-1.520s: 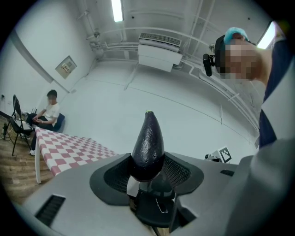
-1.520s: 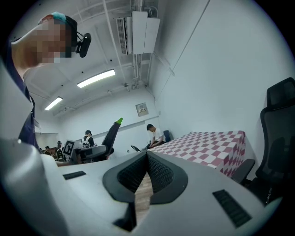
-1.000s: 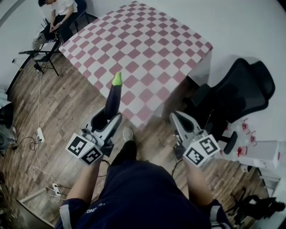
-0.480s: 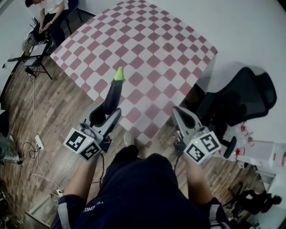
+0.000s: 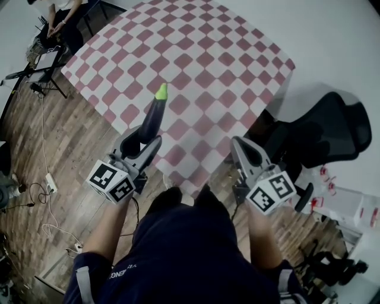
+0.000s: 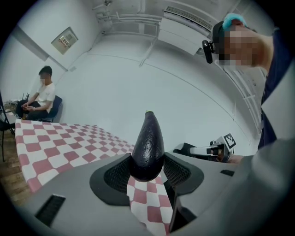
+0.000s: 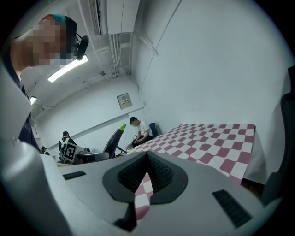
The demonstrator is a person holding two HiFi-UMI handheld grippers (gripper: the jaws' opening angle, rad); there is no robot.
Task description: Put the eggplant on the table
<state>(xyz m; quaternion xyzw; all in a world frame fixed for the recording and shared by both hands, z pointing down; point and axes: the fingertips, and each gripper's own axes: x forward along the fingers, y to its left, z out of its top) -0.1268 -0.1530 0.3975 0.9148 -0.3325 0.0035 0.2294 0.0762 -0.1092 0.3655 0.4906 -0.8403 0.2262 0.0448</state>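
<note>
A dark purple eggplant (image 5: 152, 116) with a green stem end sticks out of my left gripper (image 5: 142, 142), which is shut on its thick end. It hangs over the near corner of the table (image 5: 196, 53), which wears a red-and-white checked cloth. In the left gripper view the eggplant (image 6: 147, 147) stands up between the mesh pads (image 6: 179, 171), with the cloth (image 6: 55, 143) below. My right gripper (image 5: 246, 155) hovers by the table's near right edge, shut with nothing in it. In the right gripper view its pads (image 7: 159, 173) meet over the cloth (image 7: 207, 138).
A black office chair (image 5: 323, 127) stands right of the table, close to my right gripper. A seated person (image 5: 56, 18) and a folding stand (image 5: 41, 62) are at the far left. Cables and a power strip (image 5: 50, 184) lie on the wooden floor.
Both grippers have moved forward towards the table, and the eggplant has gone from the table's near edge to over the cloth. The left gripper's hold is unchanged.
</note>
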